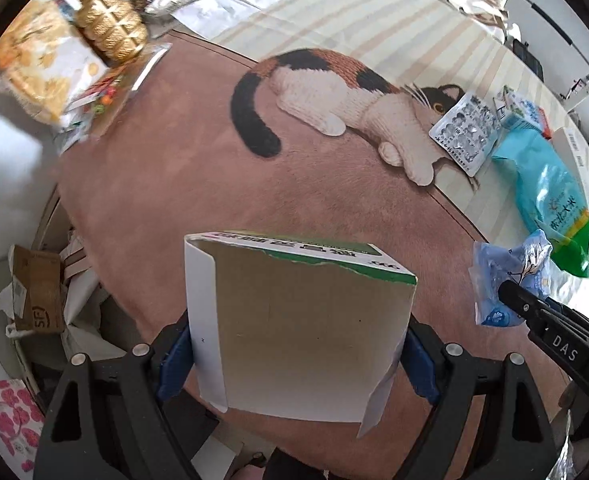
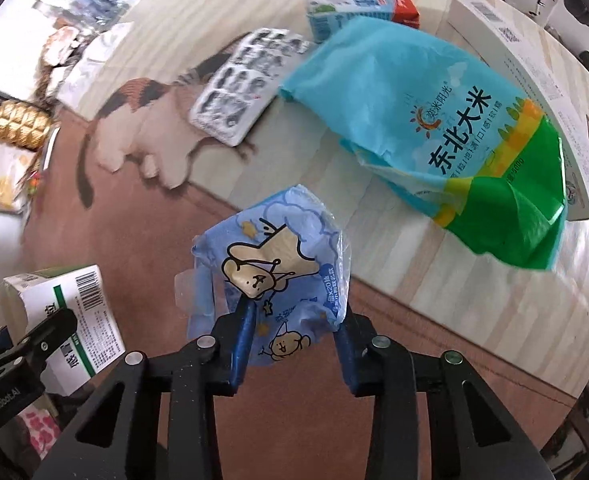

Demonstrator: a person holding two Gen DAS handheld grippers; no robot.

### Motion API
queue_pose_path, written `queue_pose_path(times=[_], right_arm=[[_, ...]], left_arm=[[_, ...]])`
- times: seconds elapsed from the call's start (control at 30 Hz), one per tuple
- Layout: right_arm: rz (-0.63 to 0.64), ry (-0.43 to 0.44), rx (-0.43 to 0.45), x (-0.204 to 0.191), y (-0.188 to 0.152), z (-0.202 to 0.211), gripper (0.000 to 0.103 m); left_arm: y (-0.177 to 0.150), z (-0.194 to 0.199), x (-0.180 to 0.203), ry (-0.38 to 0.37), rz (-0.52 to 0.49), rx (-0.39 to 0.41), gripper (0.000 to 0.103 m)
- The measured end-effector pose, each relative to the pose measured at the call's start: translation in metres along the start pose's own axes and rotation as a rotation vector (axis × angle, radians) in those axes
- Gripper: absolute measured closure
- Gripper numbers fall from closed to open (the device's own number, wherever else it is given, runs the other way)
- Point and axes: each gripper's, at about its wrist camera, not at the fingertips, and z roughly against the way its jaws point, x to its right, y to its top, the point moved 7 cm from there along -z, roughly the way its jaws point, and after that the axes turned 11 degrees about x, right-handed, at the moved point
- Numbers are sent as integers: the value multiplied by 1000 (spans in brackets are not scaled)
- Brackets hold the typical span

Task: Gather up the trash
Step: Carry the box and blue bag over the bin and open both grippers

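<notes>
Right wrist view: right gripper [image 2: 294,344] clamped on crumpled blue cartoon-printed plastic wrapper [image 2: 270,272], lifted above brown cat-patterned mat [image 2: 142,220]; left gripper [image 1: 294,356] gripping torn white-green cardboard box [image 1: 298,332].

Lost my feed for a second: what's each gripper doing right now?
Left gripper: closed on the torn cardboard box.
Right gripper: closed on the blue plastic wrapper.

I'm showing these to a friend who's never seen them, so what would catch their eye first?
Probably the calico cat picture printed across the tablecloth. Next, the torn cardboard box clamped in the left gripper and the crumpled blue cartoon wrapper in the right gripper. The teal-and-green rice bag lies beyond it.
</notes>
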Motion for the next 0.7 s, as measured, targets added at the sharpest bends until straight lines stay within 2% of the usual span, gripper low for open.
queue_pose_path(times=[0.2,0.3,0.53,0.7], right_arm=[[53,55,16,-35,-25,27,65],[97,84,37,-53,-49,46,65],[205,137,38,-101,-136,80,64],[252,147,-9,-132,-215,79,64]], left_arm=[[-33,38,-28,-11,51,53,17],[-57,58,-48,-18,88,78,17],[-124,101,-107,-33,179,122,17],[-180,101,-147,-41,248,109,17]])
